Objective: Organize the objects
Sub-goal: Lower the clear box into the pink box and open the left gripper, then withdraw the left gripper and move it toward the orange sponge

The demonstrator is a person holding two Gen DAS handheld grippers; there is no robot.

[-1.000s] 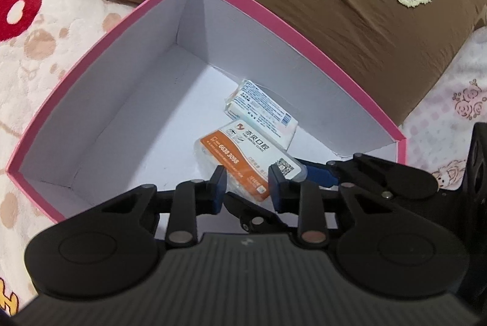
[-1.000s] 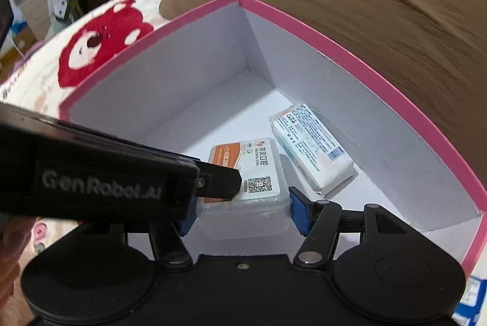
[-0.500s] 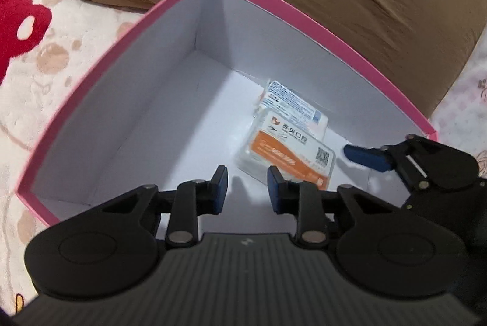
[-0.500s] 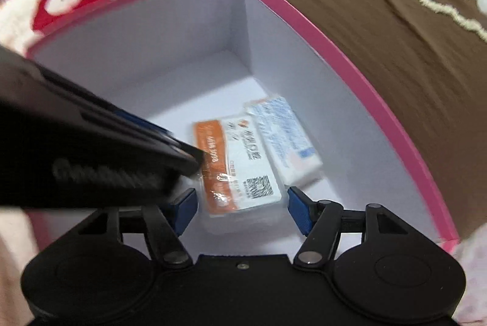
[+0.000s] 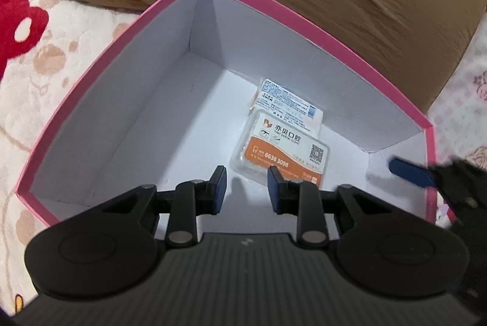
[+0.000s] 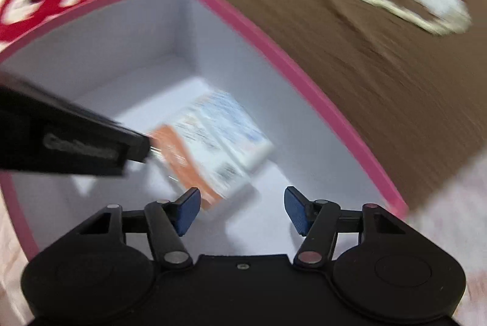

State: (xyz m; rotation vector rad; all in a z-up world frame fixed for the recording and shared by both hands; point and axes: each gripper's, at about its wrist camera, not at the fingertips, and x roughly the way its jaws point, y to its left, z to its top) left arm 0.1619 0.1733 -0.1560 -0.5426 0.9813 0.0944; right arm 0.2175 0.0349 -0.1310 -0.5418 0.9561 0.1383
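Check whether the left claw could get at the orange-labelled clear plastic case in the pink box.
Probably yes: the left claw hangs just short of the case, nothing between them, though its jaws look too narrow.

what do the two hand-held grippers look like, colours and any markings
Both are matte black plastic. The left hand-held gripper has blue pads on scissor-like link arms with silver pivot pins, round side housings and a ribbed grey body. The right hand-held gripper matches, with a smooth black body. One side carries blurred white lettering.
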